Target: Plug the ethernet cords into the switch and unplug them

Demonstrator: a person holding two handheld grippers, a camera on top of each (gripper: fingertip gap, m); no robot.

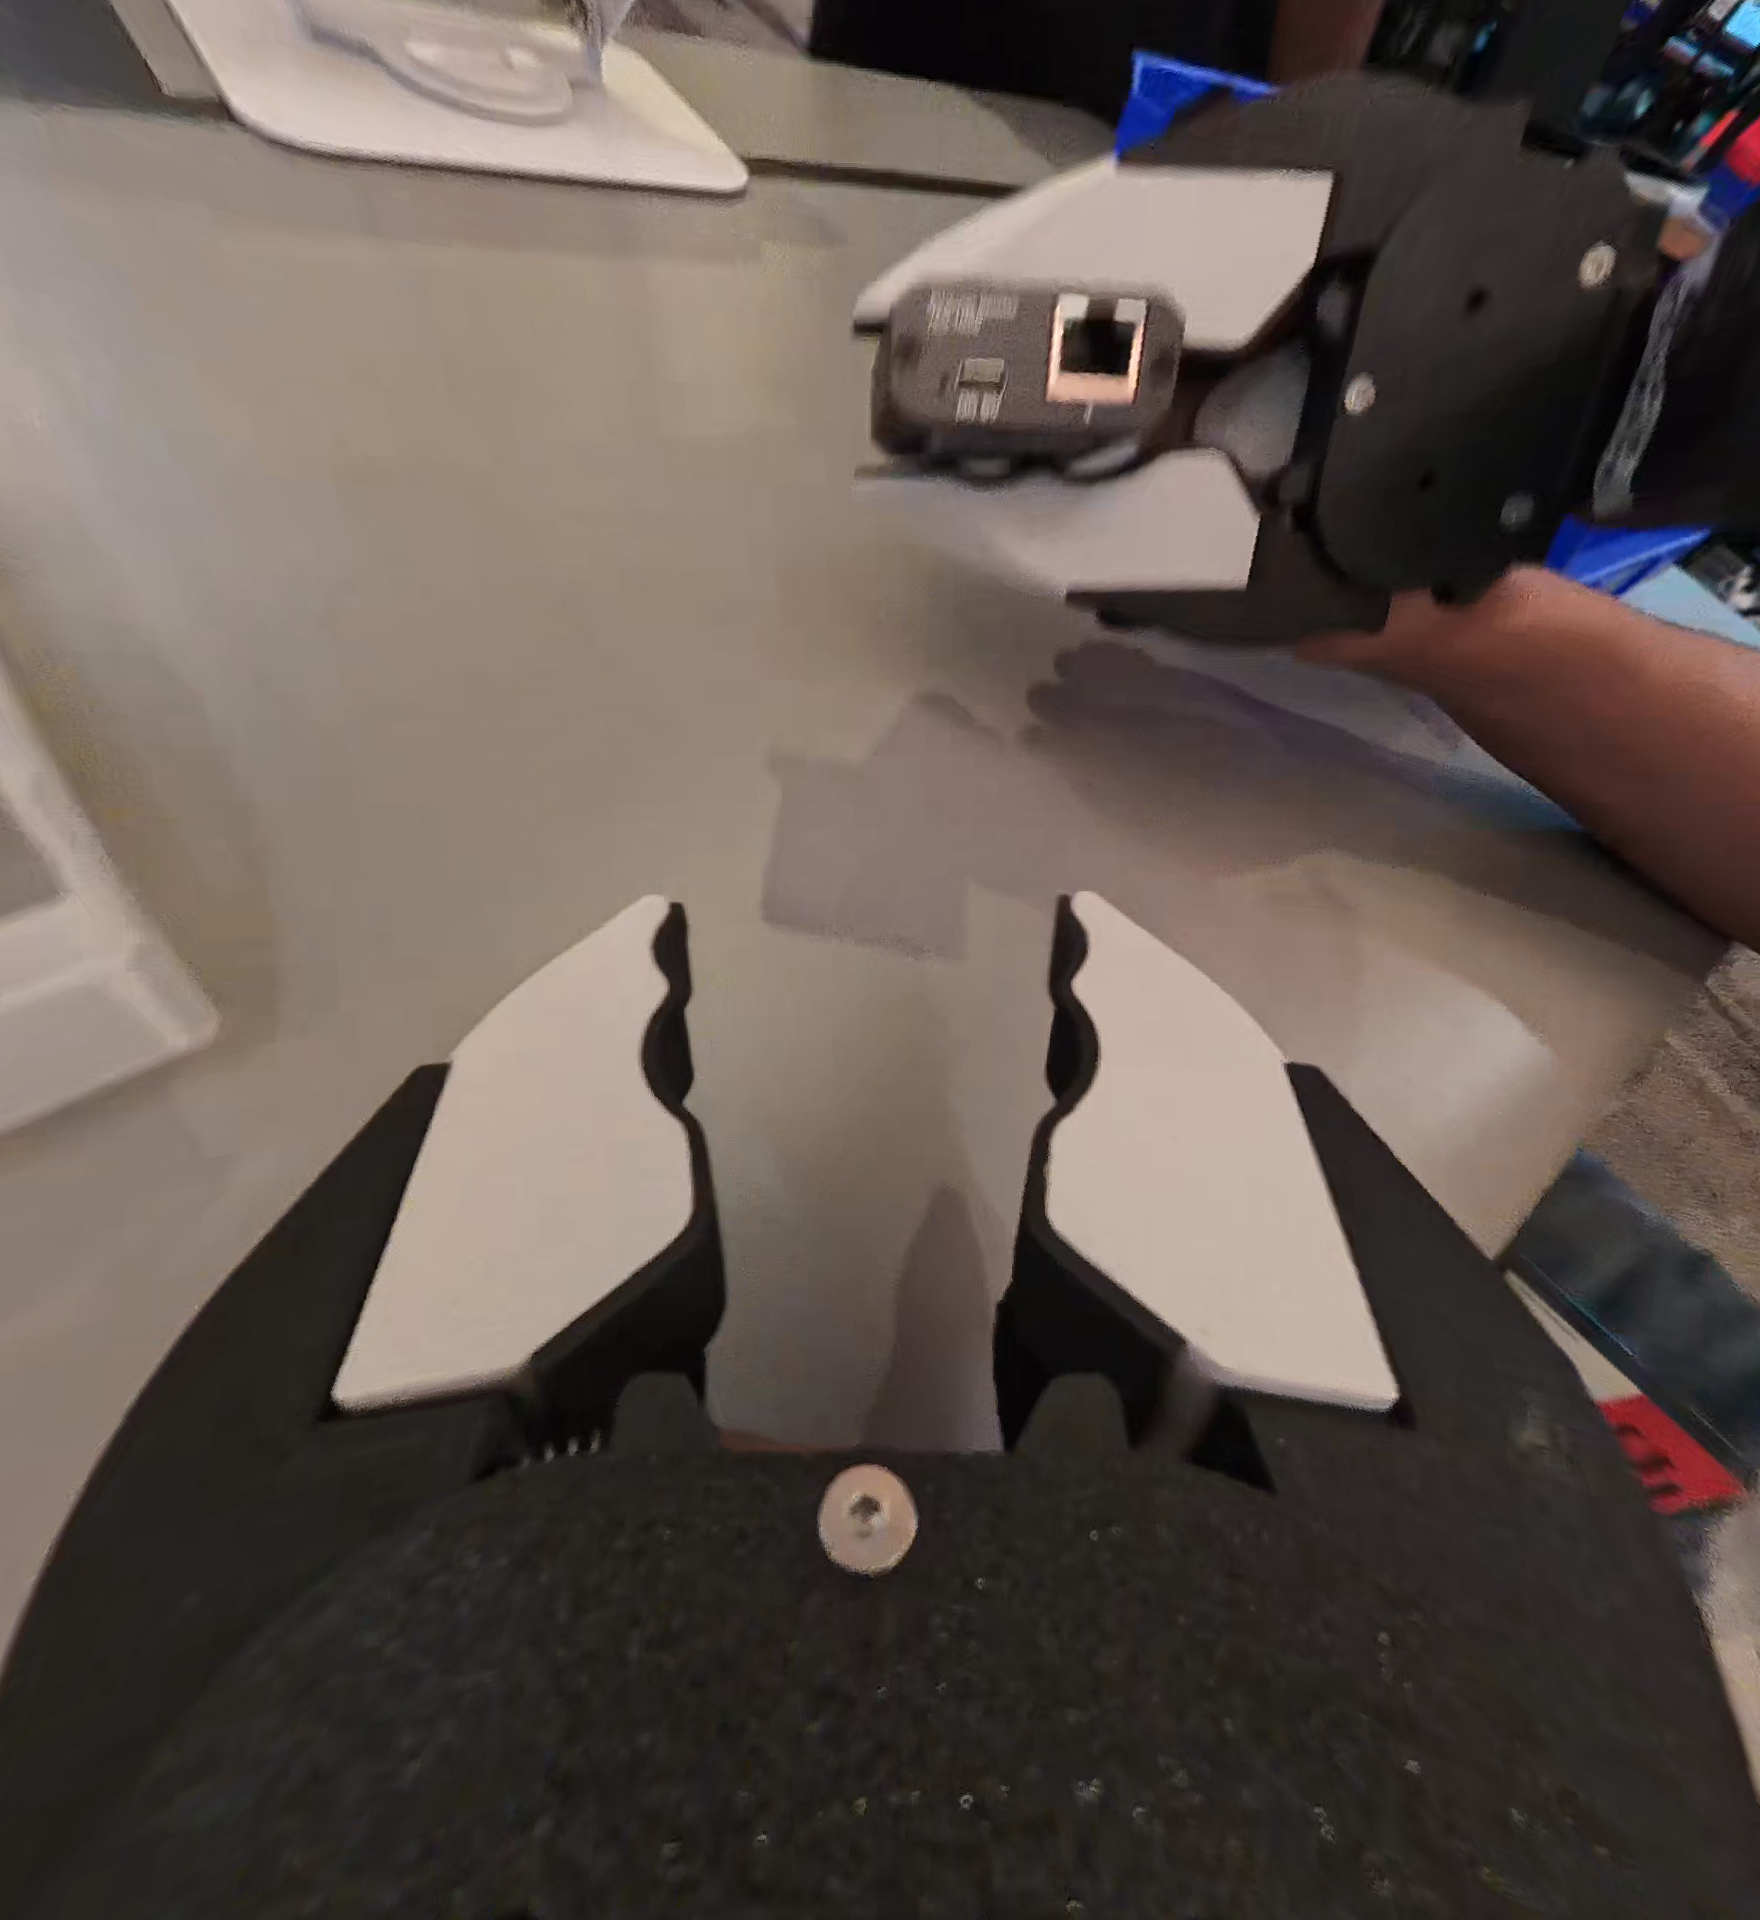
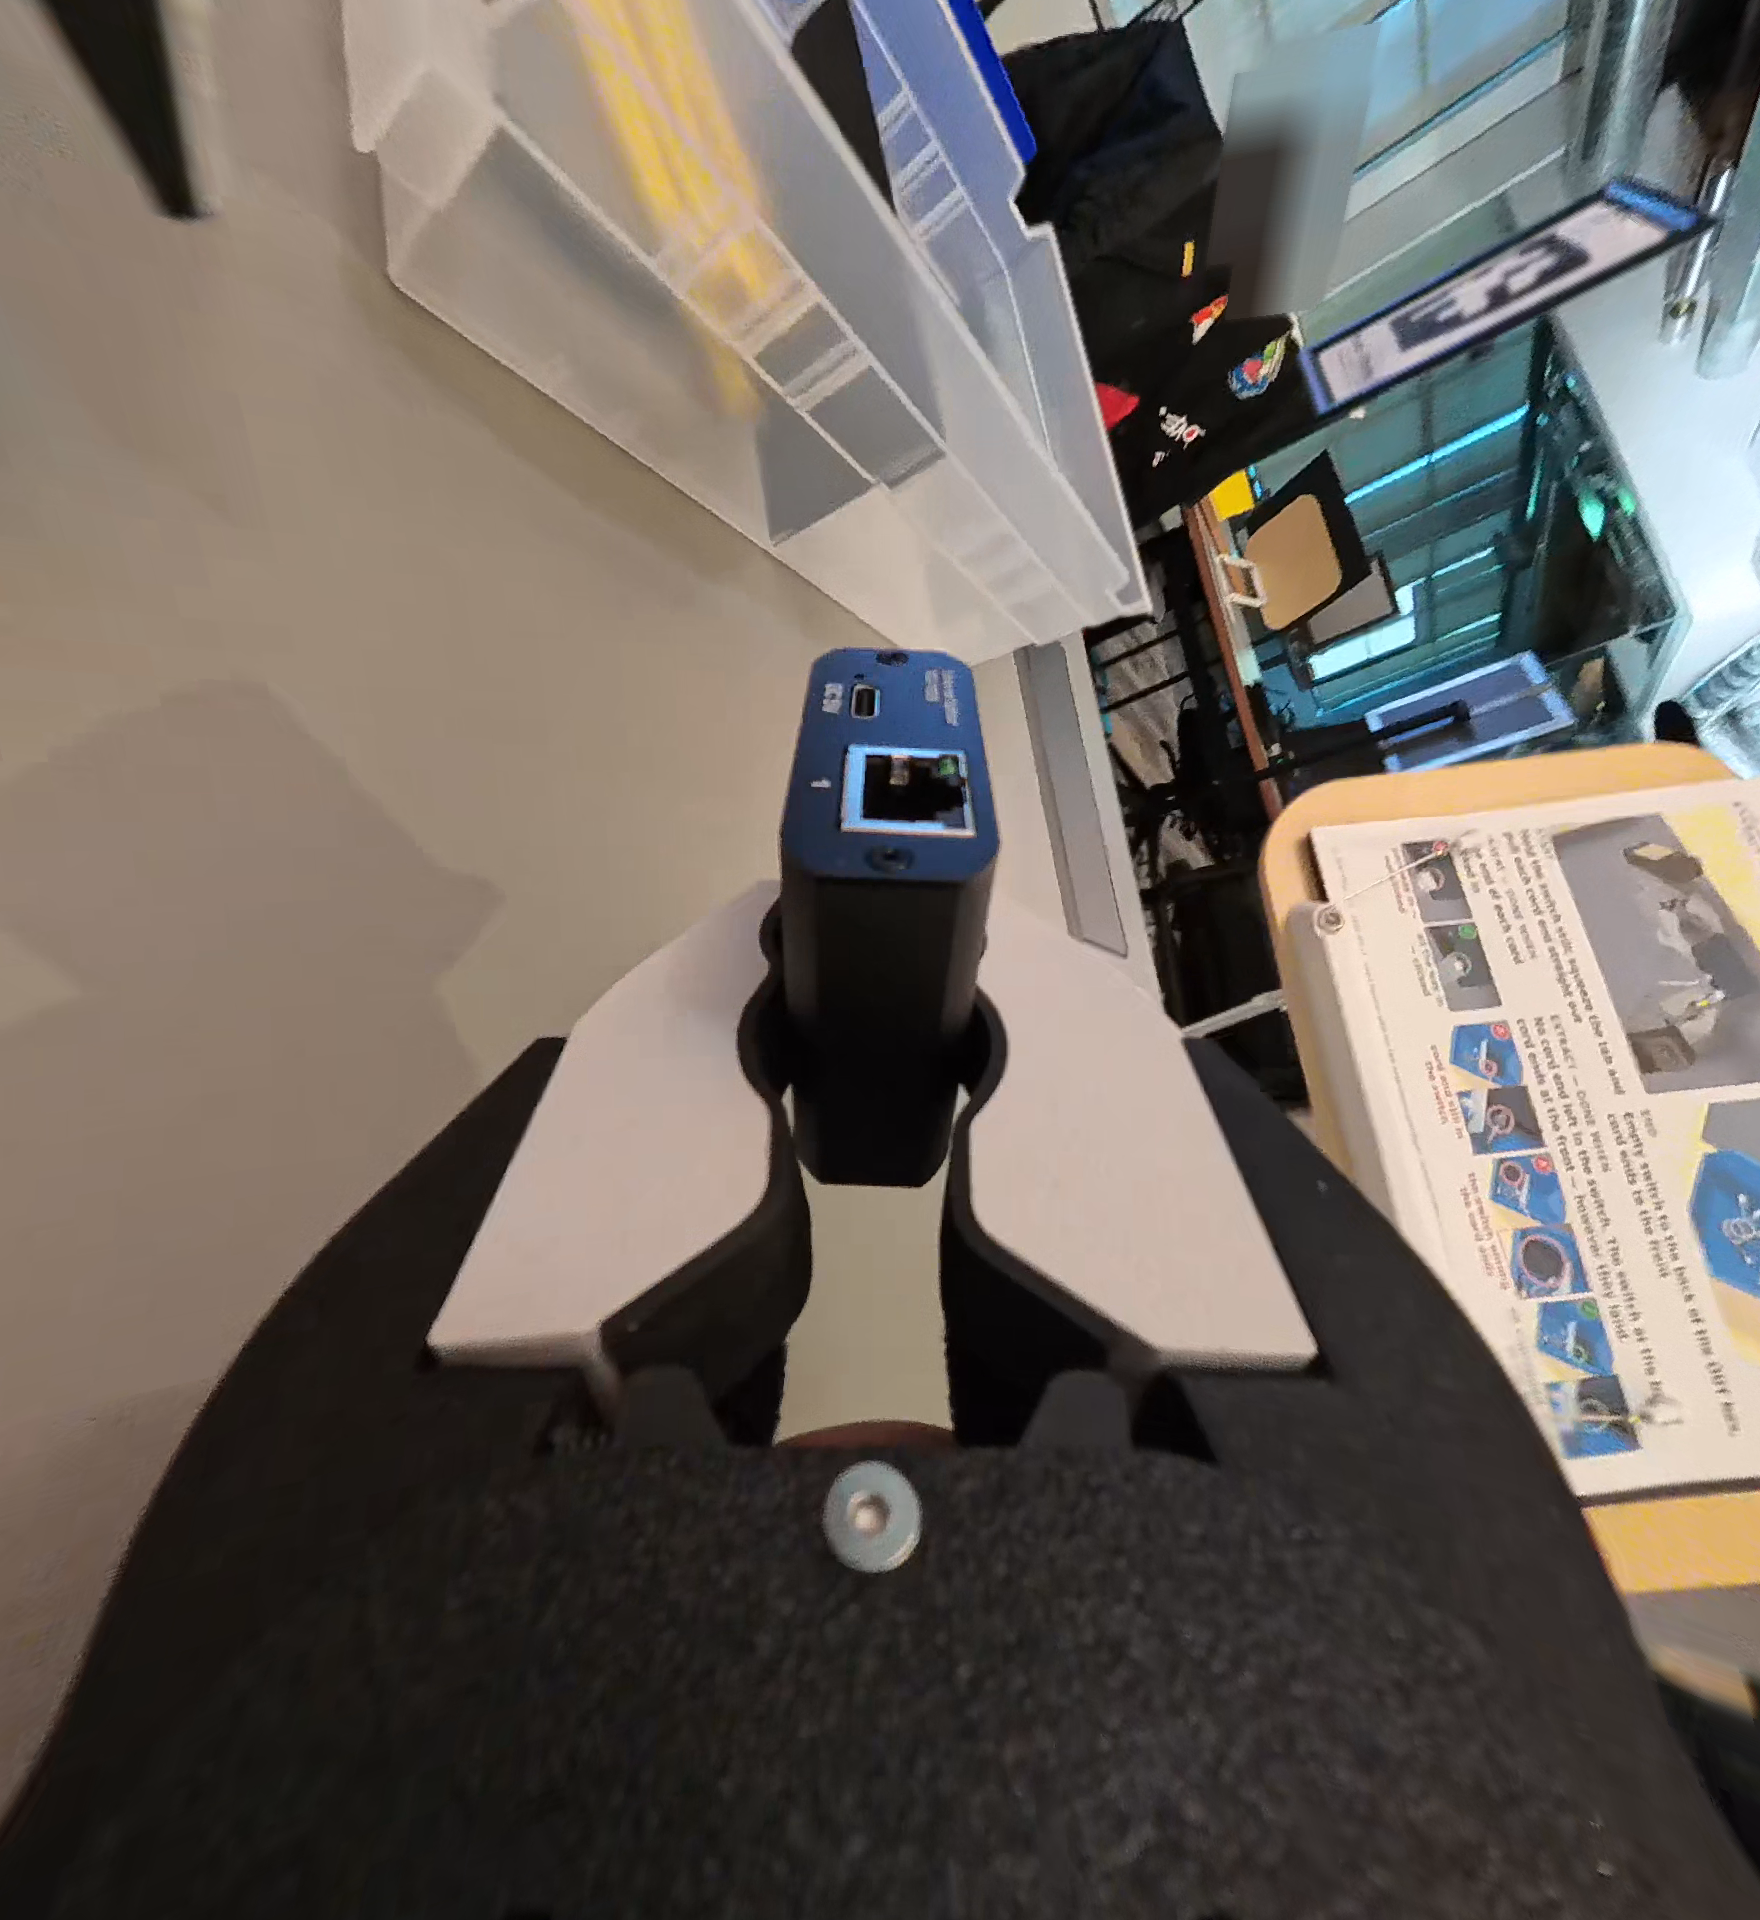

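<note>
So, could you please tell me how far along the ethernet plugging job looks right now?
Done: the right gripper has lifted the switch, pads pressing its sides. In hand: nothing else; the left gripper is open and empty. Left: both visible ports are empty, and no cord shows, so the plugging status is unclear.

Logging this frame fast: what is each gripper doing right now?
Left gripper: open, nothing between its fingers.
Right gripper: closed on the small dark switch, its network port empty.

I am seeing my switch (image 2: 881, 914) showing a black body and blue end face, my fingers (image 2: 1115, 1122) showing white over black, the table (image 1: 440, 623) looking beige, the bin (image 2: 751, 312) showing yellow inside.
</note>
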